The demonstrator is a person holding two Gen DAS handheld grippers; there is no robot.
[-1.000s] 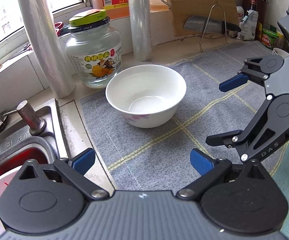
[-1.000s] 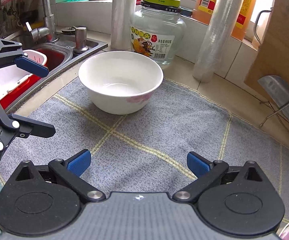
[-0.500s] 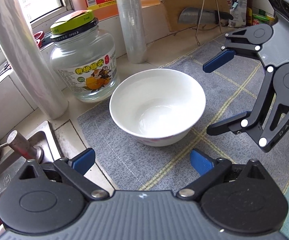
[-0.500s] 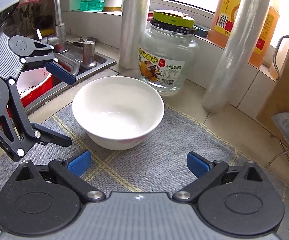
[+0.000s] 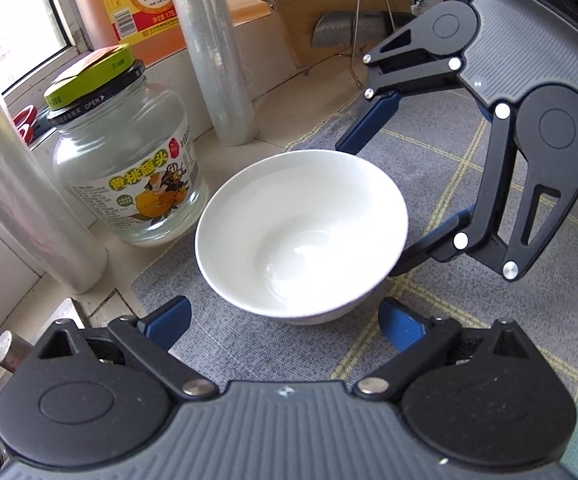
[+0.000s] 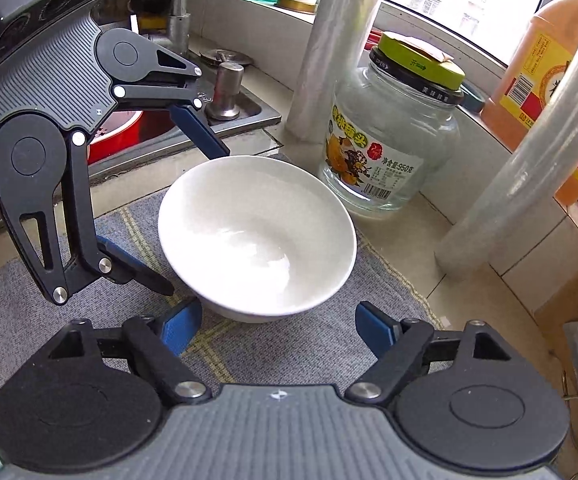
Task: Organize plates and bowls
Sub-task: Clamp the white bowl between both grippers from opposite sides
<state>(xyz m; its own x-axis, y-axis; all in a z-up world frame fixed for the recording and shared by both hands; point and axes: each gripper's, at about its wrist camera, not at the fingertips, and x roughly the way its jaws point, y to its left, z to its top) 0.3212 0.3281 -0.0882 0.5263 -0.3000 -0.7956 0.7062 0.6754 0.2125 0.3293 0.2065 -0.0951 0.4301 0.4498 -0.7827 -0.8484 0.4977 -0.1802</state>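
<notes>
A white bowl [image 5: 301, 232] sits upright and empty on a grey checked mat [image 5: 441, 184] on a kitchen counter; every position below is given from this bowl. The left gripper [image 5: 285, 318] is at the bowl's near side in its own view, its two blue fingertips [image 5: 169, 318] standing wide apart and level with the bowl's base, one on each flank, with mat showing between each tip and the bowl. The right gripper [image 5: 385, 184] comes in from the opposite side and straddles the bowl: one blue fingertip rests at or just above the far rim, the other is low beside the outer wall, and whether either touches cannot be told. In the right wrist view the same bowl [image 6: 257, 236] lies straight ahead between that gripper's spread fingers. Both sets of jaws have just been closing, with the bowl between them, yet neither visibly presses on it. The bowl is round, so no axis favours either hand; both appear about equally near, facing each other across it. The likely next step is a two-sided grip and lift. Just behind the bowl stands a glass jar [image 5: 125, 168] with a green lid, close enough to be knocked; a roll of cling film [image 5: 213, 52] stands farther back.
</notes>
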